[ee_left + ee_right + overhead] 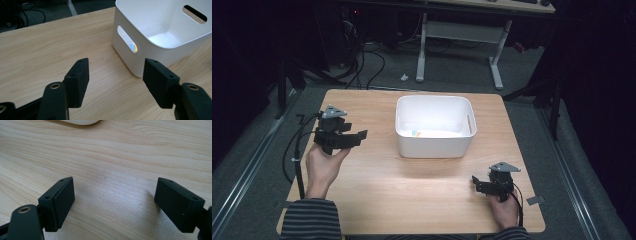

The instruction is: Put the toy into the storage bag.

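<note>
A white tub (435,127) sat near the middle of the wooden table (412,185), a little toward the far edge, with slot handles cut into its short walls. A small blue and yellow thing (415,133) lay on its floor against the near left wall; it also showed through the handle slot in the left gripper view (133,47), too small to tell what it was. The left gripper (357,136) was held just left of the tub, raised above the table, its jaws spread apart and empty, pointing at the tub's near corner. The right gripper (475,183) rested low near the table's near right corner, well apart from the tub, jaws also spread wide with bare wood between them. The person's sleeve (311,219) was striped.
</note>
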{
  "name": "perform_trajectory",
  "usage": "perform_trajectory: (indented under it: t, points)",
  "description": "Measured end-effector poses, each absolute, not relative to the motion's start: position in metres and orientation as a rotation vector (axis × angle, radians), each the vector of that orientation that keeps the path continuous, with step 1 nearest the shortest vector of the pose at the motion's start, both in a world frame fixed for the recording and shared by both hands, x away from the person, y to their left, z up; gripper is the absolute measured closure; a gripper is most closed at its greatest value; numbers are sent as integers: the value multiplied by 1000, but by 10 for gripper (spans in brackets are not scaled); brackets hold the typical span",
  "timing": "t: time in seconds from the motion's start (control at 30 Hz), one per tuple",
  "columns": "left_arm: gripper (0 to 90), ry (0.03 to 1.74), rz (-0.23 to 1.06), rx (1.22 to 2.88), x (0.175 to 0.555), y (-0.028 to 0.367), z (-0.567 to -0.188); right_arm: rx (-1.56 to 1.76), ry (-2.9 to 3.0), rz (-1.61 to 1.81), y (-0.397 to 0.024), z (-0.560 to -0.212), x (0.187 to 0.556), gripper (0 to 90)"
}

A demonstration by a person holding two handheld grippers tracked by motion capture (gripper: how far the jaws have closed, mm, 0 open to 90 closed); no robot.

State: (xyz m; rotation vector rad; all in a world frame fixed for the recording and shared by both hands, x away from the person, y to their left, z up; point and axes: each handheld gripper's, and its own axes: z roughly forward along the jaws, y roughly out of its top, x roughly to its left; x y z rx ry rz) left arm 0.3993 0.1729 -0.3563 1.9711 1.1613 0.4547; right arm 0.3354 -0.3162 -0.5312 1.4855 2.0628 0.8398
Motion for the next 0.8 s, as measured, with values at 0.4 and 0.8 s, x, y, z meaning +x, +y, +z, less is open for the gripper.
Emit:
perform_trajectory:
  t: [0.4, 0.8]
  points:
    - [377, 1190, 441, 1950, 390, 187, -369, 1486, 2063, 840, -316, -531, 335, 166]
    - [366, 1212, 437, 1948, 383, 194, -386, 1485, 2063, 839, -316, -531, 335, 165]
